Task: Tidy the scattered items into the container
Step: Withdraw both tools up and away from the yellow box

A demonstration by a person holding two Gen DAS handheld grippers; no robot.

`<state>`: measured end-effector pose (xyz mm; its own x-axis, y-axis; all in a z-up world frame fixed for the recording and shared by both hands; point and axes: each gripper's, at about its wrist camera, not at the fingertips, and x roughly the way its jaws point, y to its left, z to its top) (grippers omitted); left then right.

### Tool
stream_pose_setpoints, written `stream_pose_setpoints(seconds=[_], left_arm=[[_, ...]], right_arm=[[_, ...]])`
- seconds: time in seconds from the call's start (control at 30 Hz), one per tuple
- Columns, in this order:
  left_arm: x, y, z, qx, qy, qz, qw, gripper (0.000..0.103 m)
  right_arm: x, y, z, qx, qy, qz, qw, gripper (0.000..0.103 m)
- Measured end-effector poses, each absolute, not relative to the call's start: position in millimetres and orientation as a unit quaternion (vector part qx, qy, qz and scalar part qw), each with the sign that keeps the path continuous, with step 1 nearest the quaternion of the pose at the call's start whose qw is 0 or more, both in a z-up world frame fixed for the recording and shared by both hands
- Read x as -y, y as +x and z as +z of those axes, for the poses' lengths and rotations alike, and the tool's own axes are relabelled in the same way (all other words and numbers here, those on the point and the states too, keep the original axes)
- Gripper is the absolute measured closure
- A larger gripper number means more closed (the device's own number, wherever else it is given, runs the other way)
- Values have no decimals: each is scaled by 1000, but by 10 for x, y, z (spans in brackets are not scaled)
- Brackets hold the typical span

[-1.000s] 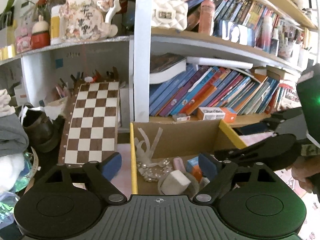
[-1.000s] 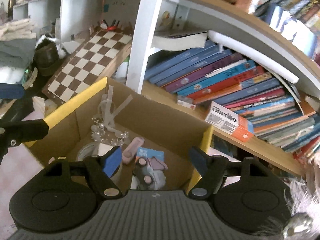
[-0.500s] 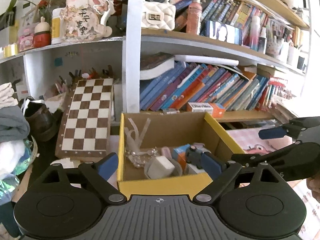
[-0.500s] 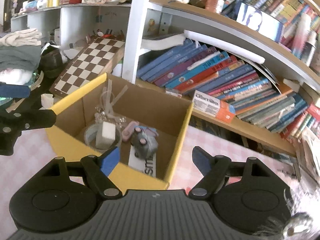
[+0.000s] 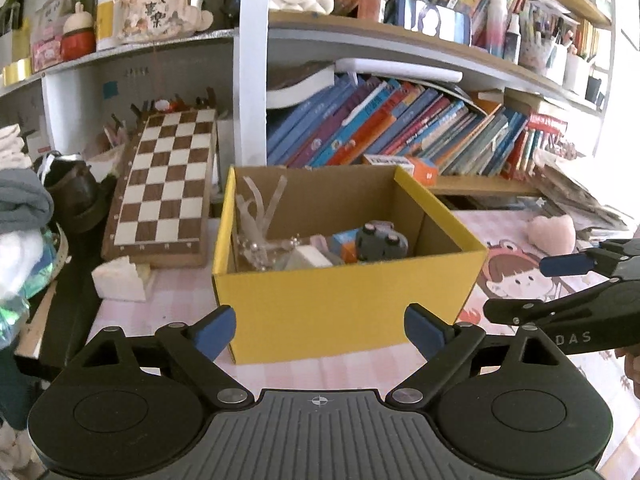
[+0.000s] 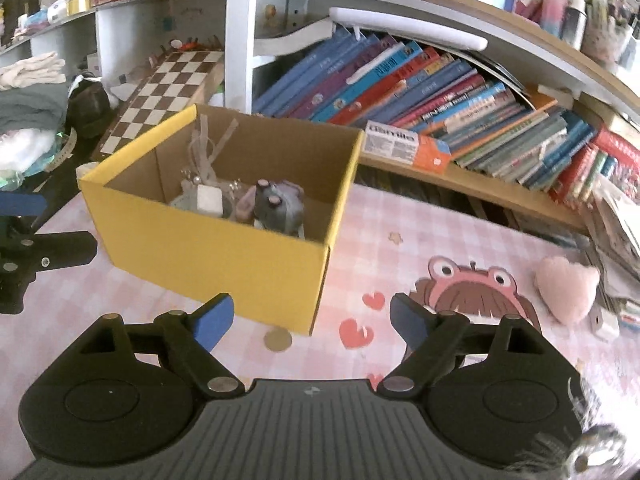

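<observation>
A yellow cardboard box [image 5: 348, 304] stands on the pink mat, also in the right wrist view [image 6: 208, 248]. Inside lie a grey plush toy [image 6: 278, 204], a white block [image 6: 209, 199], a bead trinket with ribbons [image 5: 260, 236] and a blue-orange pack [image 5: 346, 244]. My left gripper [image 5: 320, 326] is open and empty, just in front of the box. My right gripper [image 6: 310, 318] is open and empty, near the box's front right corner. A pink heart plush [image 6: 568, 286] lies on the mat to the right. A coin [image 6: 277, 339] lies by the box corner.
A bookshelf with leaning books [image 5: 400, 128] stands behind the box. A chessboard [image 5: 164, 184] leans at the left, with a white foam piece [image 5: 120, 280] below it. Clothes and a dark shoe [image 5: 76, 188] are at far left. Papers [image 6: 616, 216] pile at right.
Both grippers have pulled back and out of the box. The box now stands in front of them, and the mat, heart plush and coin have come into view.
</observation>
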<state>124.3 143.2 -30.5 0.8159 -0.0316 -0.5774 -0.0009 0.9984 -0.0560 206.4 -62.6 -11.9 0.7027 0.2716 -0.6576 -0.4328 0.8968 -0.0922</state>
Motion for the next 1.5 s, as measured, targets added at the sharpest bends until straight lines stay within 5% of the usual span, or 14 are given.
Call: stream_pose_setpoints(seconds=[1.5], left_arm=[[-1125, 1080, -570, -356, -57, -4, 933, 8]], right_arm=[[874, 1598, -421, -378, -101, 160, 906, 5]])
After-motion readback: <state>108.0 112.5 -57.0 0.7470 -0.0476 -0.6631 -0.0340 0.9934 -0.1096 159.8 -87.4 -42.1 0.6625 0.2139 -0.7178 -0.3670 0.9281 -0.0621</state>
